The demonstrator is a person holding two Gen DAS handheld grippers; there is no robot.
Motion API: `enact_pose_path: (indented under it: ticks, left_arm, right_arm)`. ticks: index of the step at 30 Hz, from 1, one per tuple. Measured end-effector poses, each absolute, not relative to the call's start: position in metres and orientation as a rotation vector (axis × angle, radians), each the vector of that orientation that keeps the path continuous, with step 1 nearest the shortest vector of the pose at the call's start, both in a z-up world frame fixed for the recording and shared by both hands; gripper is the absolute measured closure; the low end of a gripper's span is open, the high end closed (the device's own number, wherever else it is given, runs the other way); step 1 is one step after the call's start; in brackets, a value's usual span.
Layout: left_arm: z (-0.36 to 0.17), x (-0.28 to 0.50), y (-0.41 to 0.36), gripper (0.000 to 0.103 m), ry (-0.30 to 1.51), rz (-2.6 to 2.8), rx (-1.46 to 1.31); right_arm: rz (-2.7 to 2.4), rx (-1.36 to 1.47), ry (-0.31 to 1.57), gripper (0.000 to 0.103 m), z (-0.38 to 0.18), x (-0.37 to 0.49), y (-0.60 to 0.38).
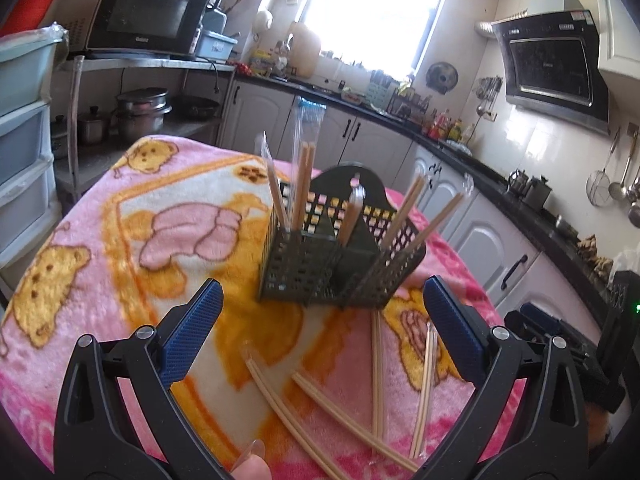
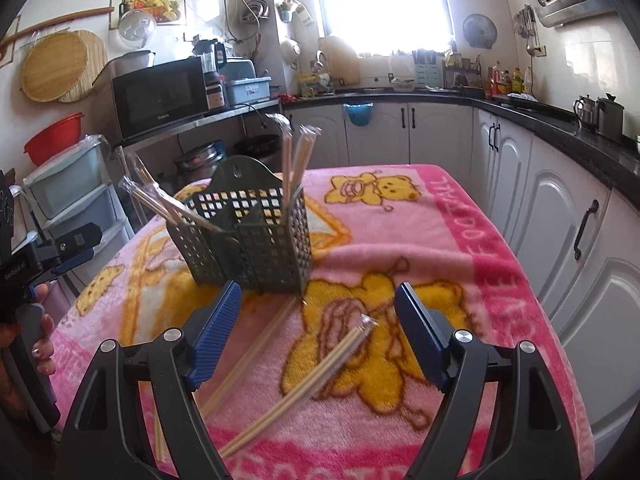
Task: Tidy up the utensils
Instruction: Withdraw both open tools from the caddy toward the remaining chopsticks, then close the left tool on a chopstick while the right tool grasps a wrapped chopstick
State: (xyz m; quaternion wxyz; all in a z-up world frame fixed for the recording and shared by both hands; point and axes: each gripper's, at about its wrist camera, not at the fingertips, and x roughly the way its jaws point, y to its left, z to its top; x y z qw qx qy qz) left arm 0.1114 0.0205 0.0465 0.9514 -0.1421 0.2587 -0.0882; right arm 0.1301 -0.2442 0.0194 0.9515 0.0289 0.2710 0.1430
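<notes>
Several items, listed outward from the holder:

Utensil holder (image 1: pixel 320 276): dark green plastic basket with a square-hole lattice, a solid arched back plate with a hanging hole, and inner dividers — it stands upright on the blanket, near the middle of the table.

Chopsticks in holder (image 1: pixel 302 184): pale wooden pairs in clear plastic sleeves, standing tilted in different compartments; some lean to the holder's one side, others to the opposite side, and one short sleeved pair sits near the centre divider.

Loose chopsticks (image 2: pixel 298 386): more wrapped pairs lie flat on the blanket in front of the holder, fanned at different angles; one pair's tip reaches almost to the holder's base, though whether it touches is unclear.

Blanket (image 2: pixel 400 216): fluffy pink cloth with yellow cartoon bears and an orange border, covering the whole tabletop.

Left gripper (image 1: pixel 322 322): jaws spread wide, blue ribbed pads well apart, nothing between them — it hangs above the loose chopsticks, pointed at the holder.

Right gripper (image 2: pixel 318 324): also wide open and holding nothing, over the loose pairs just in front of the holder.

Surroundings: a black microwave (image 2: pixel 160 94) on a metal shelf, white cabinets (image 2: pixel 440 136) under a dark countertop, a bright window (image 2: pixel 384 0), a black range hood (image 1: pixel 552 68).
</notes>
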Motion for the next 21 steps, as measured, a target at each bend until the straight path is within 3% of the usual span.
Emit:
enact_pose_path:
  ticks: [21]
  left_arm:
    - [-0.003,0.104,-0.013,0.011,0.692,-0.285,-0.258]
  right_arm:
    - [0.258,0.084,0.633,0.027,-0.010,0.127,-0.266]
